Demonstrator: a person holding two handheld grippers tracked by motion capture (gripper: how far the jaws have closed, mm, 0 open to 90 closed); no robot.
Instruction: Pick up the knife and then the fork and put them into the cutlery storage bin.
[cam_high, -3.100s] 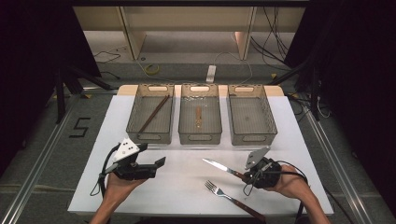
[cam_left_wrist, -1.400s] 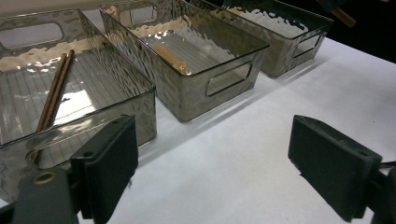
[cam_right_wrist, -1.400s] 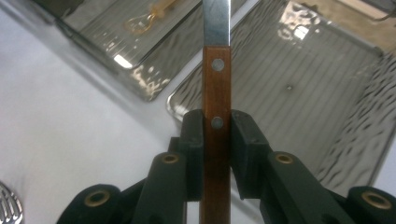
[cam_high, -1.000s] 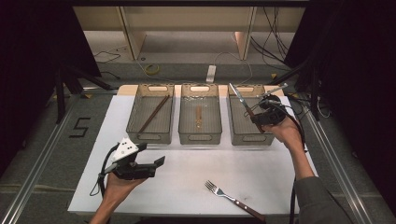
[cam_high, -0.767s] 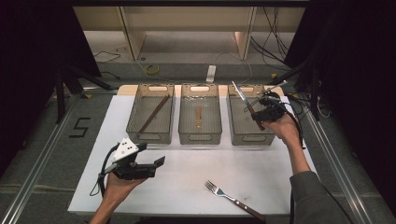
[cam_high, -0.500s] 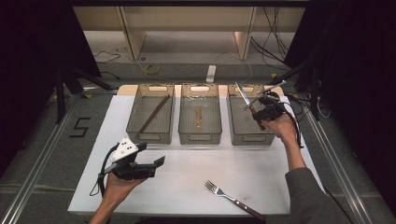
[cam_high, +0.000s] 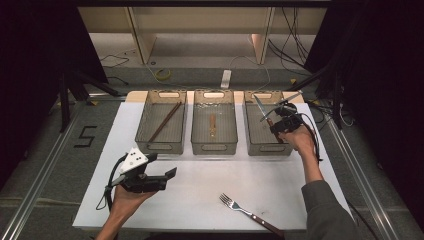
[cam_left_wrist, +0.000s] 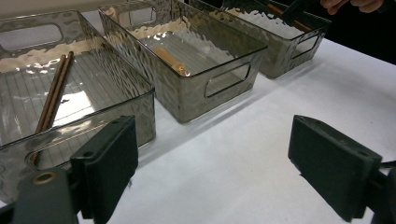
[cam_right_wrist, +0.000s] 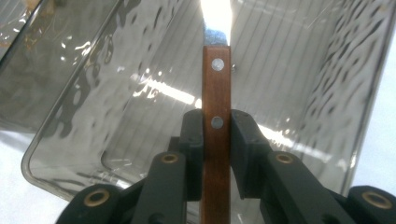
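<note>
1. A wooden-handled steel knife (cam_right_wrist: 216, 135) is clamped in the right tool (cam_right_wrist: 216, 140) over the right clear plastic bin (cam_high: 256, 139), not yet released.
2. The wooden-handled steel fork (cam_high: 249, 216) is left on the white bench (cam_high: 200, 190).
3. The left tool (cam_left_wrist: 224, 168) is held wide open, empty.

White table (cam_high: 200, 185), rectangular, on a grey floor. Three clear smoky bins stand in a row along its far half: left bin (cam_high: 161, 146), middle bin (cam_high: 214, 147), right bin (cam_high: 267, 149), close beside each other, long sides parallel. A fork (cam_high: 247, 214) with a wooden handle lies near the front edge, right of centre, tines toward the bins, set at a slant.
</note>
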